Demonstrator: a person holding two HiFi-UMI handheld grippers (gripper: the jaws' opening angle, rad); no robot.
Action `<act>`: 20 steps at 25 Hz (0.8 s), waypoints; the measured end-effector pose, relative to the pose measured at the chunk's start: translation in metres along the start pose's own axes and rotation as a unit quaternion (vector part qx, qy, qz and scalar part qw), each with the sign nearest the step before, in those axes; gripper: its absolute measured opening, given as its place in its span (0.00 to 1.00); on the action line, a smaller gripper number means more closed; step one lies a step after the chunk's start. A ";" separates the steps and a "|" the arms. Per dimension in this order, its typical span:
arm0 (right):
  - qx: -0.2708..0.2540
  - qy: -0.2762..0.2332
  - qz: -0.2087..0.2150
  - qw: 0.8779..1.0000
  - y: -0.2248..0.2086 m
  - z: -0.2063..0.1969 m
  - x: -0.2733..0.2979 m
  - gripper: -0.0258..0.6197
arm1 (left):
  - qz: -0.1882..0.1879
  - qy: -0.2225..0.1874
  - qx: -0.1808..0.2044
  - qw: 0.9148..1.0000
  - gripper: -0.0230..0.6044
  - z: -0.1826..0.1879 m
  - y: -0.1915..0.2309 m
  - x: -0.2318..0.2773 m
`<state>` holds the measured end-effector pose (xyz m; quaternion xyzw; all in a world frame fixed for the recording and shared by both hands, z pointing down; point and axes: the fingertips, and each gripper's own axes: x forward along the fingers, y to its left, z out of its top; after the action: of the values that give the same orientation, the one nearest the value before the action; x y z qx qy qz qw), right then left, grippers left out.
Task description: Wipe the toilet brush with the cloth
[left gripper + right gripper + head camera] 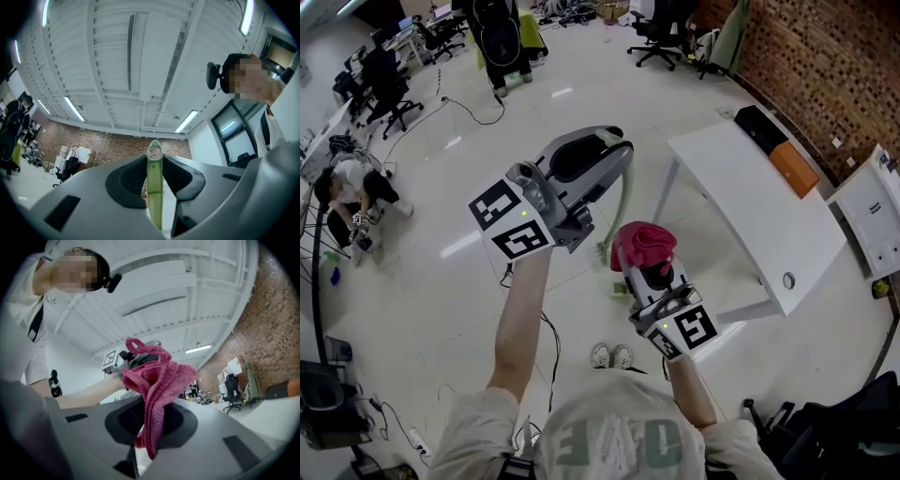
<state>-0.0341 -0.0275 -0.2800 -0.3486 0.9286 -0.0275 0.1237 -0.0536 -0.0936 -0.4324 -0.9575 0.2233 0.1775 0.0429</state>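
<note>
The left gripper point(619, 150) is clamped on a slim pale-green plastic toilet brush point(623, 202) held in the air above the floor. Its long axis runs crosswise to the jaws, with the holed handle end up and the lower end hanging just beside a crumpled pink terry cloth point(643, 246). The right gripper point(654, 281) is closed on that cloth.
</note>
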 end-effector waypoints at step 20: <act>-0.081 0.045 -0.094 0.991 -0.024 0.015 0.043 0.09 | 0.046 0.025 -0.032 0.998 0.21 -0.038 0.004 -0.007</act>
<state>-0.0461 -0.0737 -0.3005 -0.4415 0.8956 0.0207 0.0501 -0.0494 -0.1002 -0.3944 -0.9512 0.2621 0.1626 -0.0011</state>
